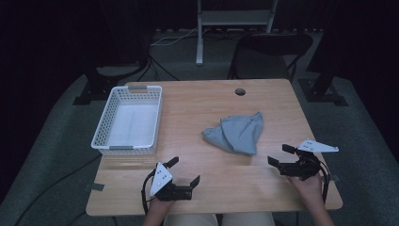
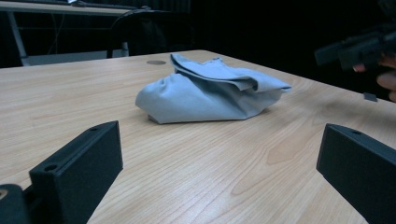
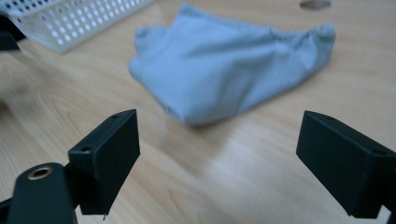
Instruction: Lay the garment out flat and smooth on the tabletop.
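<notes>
A crumpled grey-blue cloth (image 1: 236, 133) lies on the wooden table (image 1: 188, 117), right of centre. In the left gripper view the cloth (image 2: 210, 91) sits beyond my open jaws; the right gripper view has the cloth (image 3: 224, 65) close ahead. My left gripper (image 1: 184, 171) is open near the front edge, left of and nearer than the cloth, with nothing between its jaws. My right gripper (image 1: 280, 155) is open too, just right of the cloth's near corner and apart from it. The right gripper (image 2: 359, 49) appears far off in the left gripper view.
A white perforated basket (image 1: 128, 120) stands empty at the table's left; its wall (image 3: 70, 21) shows in the right gripper view. A round cable hole (image 1: 240, 91) lies near the far edge. A dark chair (image 1: 270, 49) stands behind the table.
</notes>
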### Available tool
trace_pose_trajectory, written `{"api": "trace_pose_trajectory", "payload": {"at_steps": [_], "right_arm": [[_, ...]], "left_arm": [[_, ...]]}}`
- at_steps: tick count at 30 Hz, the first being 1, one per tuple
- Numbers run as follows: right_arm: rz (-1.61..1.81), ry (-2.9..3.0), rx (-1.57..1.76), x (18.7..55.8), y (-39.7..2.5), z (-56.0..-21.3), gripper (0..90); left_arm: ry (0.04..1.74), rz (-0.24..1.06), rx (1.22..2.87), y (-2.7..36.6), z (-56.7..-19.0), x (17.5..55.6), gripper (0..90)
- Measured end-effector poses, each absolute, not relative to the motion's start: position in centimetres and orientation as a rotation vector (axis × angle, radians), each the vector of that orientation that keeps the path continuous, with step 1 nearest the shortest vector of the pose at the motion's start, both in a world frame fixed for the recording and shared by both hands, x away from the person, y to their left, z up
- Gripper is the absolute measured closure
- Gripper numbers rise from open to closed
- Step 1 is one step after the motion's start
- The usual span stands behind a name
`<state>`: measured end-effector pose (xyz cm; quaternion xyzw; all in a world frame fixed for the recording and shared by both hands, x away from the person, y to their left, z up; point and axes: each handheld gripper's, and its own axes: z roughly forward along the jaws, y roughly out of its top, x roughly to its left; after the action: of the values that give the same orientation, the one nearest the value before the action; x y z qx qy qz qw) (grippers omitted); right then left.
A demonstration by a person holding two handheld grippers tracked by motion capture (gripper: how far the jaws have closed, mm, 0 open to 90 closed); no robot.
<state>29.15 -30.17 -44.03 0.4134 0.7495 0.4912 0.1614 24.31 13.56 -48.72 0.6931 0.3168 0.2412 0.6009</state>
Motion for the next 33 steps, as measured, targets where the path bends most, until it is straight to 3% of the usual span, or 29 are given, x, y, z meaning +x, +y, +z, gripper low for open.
{"api": "trace_pose_trajectory", "payload": {"at_steps": [15, 33], "right_arm": [[1.439, 2.166, 1.124, 33.4, -25.8, -40.1, 12.9], [1.318, 2.301, 1.175, 38.8, -20.0, -40.8, 13.9]], "left_arm": [[0.747, 0.554, 1.603, 13.6, -48.7, 24.4, 1.3], [0.751, 0.555, 1.613, 13.5, -48.7, 24.4, 1.4]]}}
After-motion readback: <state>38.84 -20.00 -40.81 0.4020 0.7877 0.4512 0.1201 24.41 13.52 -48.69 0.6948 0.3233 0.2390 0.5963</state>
